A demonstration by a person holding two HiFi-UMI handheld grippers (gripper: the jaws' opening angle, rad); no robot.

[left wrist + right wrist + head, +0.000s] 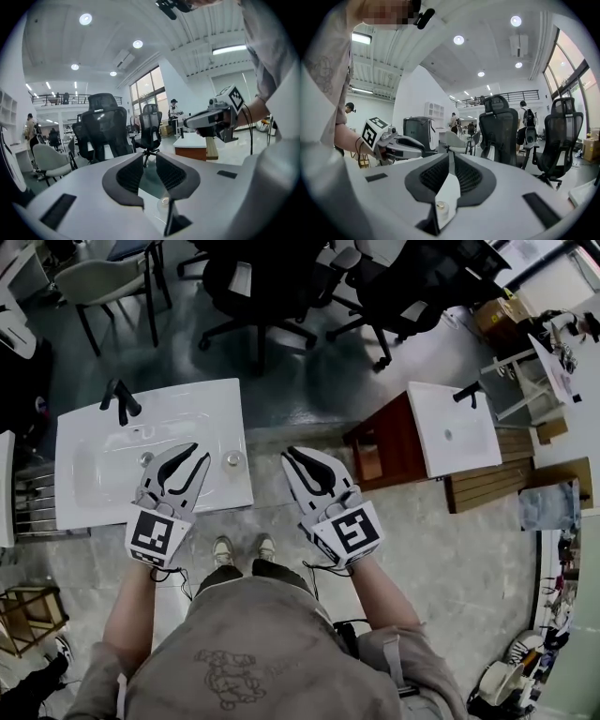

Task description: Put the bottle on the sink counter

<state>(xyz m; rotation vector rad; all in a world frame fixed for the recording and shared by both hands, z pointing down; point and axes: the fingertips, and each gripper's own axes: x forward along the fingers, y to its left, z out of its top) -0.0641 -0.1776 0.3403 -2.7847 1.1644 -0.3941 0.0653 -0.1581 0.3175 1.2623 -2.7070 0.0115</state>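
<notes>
No bottle shows in any view. The white sink counter [94, 418], with a black faucet [120, 401], lies below and left of me. My left gripper [199, 452] hangs in the air over the counter's right part, jaws a little apart, nothing between them [149, 157]. To its right, my right gripper [291, 454] is held over the floor beside the counter, its jaws together and empty [451, 157]. Both point forward, roughly level.
A second white basin [455, 427] sits on a brown cabinet [380, 451] at the right. Black office chairs [272, 287] and a beige chair [103, 282] stand ahead. Wooden slats [492, 479] and clutter lie at the far right. My shoes [242, 549] are on the grey floor.
</notes>
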